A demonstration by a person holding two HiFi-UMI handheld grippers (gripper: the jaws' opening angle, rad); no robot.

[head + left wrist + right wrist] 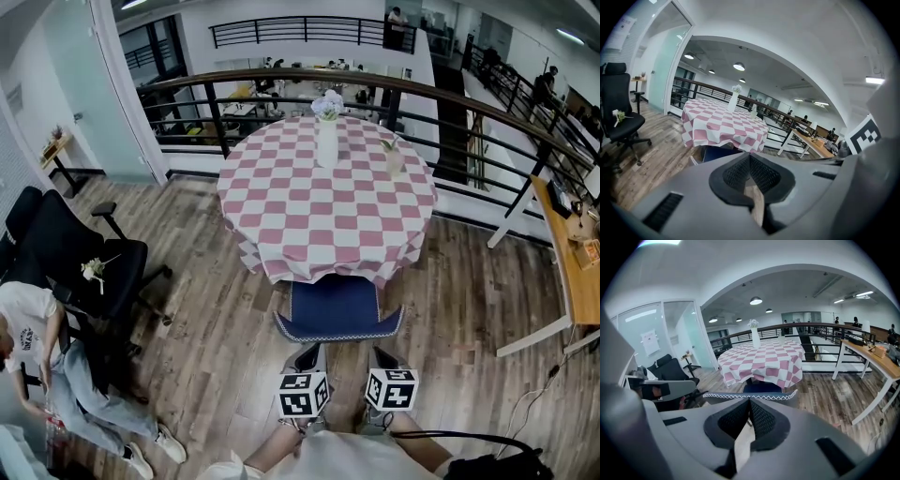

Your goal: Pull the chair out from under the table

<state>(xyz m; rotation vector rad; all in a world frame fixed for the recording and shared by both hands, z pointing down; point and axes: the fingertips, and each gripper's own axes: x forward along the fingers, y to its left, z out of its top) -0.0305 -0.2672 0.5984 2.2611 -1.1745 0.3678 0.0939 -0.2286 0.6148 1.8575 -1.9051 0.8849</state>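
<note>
a round counter (281,211) draped in a pink-and-white chequered cloth stands on a wood-plank floor (206,272), with a curved black metal railing (469,103) behind it. a tall white vase of pale flowers (326,141) stands upright near the counter's far edge. a small clear glass with a green sprig (394,157) stands to the vase's right, apart from it. the dark blue upholstered chair with white zigzag trim (336,307) sits at the counter's near edge. its far part is hidden under the hanging cloth, and its trimmed near rim sticks out toward the person.

the left gripper (307,354) and the right gripper (382,356) hang side by side just at that rim, both angled down toward it (whether either tip touches the fabric cannot be told). in the left gripper view the jaws are pressed together with nothing between them. the right gripper view shows the same: jaws closed and empty, with the chair's trimmed rim right beyond their tips.

well off the counter's left side stands a black wheeled office chair (66,244), and a small white flower sprig (93,269) lies on its seat. a person in a white top and jeans (28,323) is low on the floor beside it. a light wooden desk (579,291) runs along the right.
</note>
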